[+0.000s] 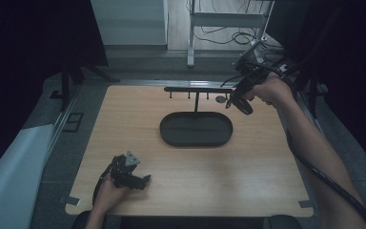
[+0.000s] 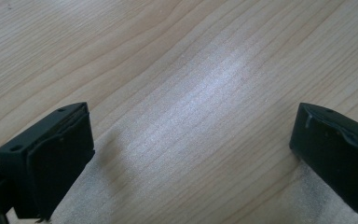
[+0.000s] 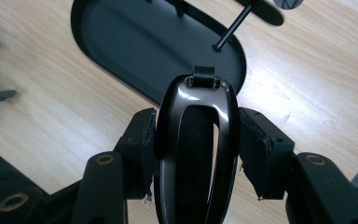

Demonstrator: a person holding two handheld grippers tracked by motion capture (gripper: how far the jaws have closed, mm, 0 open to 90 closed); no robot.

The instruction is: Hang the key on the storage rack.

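Observation:
On the wooden table stands a black rack: an oval tray base with a thin post carrying a crossbar with small hooks. My right gripper hovers by the crossbar's right end, shut on a dark glossy oval loop with a small strap tab. In the right gripper view the loop is pinched between the pads, above the tray. My left gripper rests near the table's front left, open, with bare wood between its fingers.
A small grey round disc hangs near the crossbar's right end. Behind the table are a white metal frame and loose cables on the floor. Dark curtains flank both sides. A grey floor strip runs along the table's left edge.

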